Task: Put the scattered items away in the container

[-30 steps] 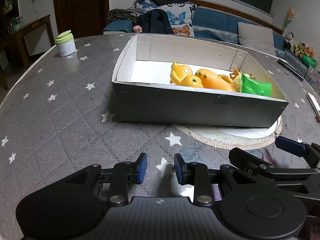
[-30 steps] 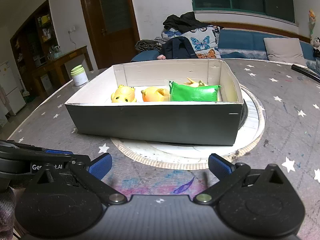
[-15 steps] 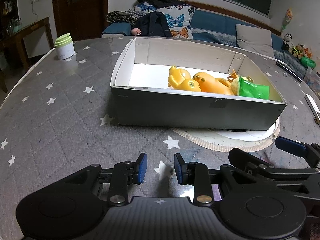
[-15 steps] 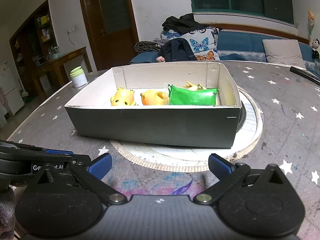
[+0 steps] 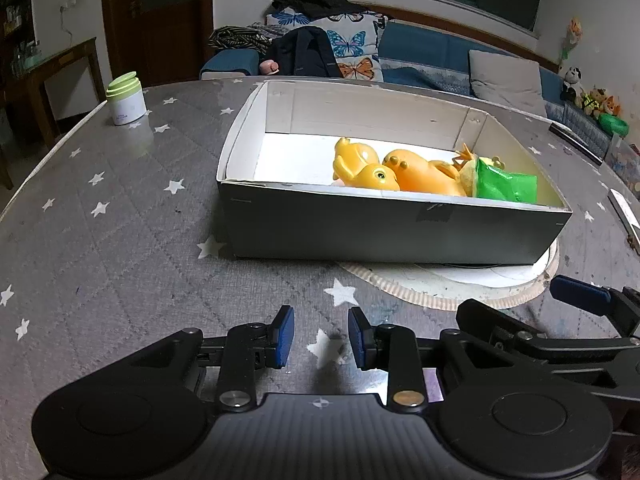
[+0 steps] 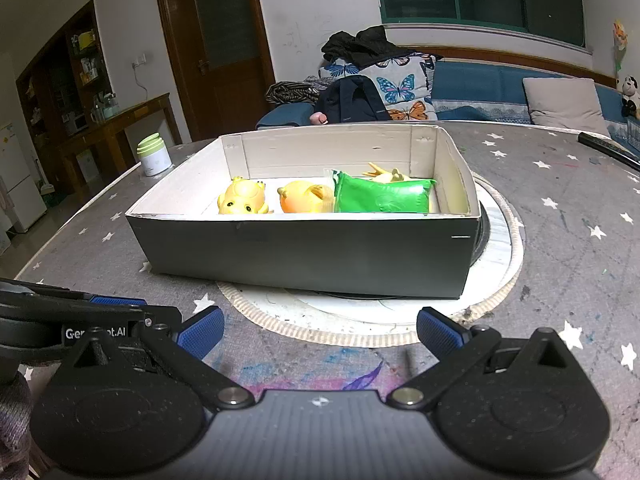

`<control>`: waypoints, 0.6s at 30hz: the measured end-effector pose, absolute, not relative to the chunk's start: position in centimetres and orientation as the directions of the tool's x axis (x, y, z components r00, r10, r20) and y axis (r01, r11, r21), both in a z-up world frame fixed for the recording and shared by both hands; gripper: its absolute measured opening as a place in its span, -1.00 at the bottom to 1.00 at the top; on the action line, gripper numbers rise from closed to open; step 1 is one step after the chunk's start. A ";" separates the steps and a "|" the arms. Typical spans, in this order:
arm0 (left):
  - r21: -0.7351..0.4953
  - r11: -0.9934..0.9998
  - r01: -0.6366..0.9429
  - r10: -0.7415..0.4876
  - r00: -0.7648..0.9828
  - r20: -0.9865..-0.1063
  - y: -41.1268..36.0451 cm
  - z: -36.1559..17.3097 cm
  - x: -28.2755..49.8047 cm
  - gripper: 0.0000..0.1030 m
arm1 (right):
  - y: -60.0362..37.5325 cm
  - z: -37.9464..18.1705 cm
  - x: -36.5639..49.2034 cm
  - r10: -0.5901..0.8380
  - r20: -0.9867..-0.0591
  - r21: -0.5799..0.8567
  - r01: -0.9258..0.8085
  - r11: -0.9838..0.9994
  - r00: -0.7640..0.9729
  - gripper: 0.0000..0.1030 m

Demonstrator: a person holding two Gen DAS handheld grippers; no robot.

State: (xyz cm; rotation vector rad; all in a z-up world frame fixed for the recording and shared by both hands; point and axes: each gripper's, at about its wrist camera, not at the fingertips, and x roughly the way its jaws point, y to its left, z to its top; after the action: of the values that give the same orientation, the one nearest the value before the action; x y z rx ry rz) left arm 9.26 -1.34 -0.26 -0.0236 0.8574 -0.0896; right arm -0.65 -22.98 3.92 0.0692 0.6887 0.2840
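A dark cardboard box (image 5: 384,232) with a white inside stands on the star-patterned table; it also shows in the right wrist view (image 6: 304,256). Inside lie a yellow toy (image 6: 242,199), an orange toy (image 6: 302,199) and a green packet (image 6: 382,197); the left wrist view shows the yellow toy (image 5: 362,168), orange toy (image 5: 424,174) and packet (image 5: 504,186). My left gripper (image 5: 321,338) hovers over the table in front of the box, jaws a narrow gap apart, empty. My right gripper (image 6: 320,330) is wide open and empty, beside the left one.
A white jar with a green lid (image 5: 126,99) stands at the table's far left. A round white mat (image 6: 500,248) lies under the box. A dark remote (image 6: 608,148) lies at the far right. A sofa with cushions is behind the table.
Both grippers have risen or drawn back slightly, so more of the box's inside shows. Jaw openings are unchanged.
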 end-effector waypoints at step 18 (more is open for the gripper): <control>-0.063 0.995 0.081 -0.101 0.649 -0.754 -1.2 -0.1 9.5 -0.39 | -22.7 3.9 -0.5 0.276 -0.620 0.148 -0.236 0.960 0.734 1.00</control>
State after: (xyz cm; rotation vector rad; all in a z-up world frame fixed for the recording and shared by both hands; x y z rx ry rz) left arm 9.48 -1.21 -0.14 -0.0247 0.8582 -0.1033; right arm -0.50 -22.70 3.90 0.0611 0.6911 0.2817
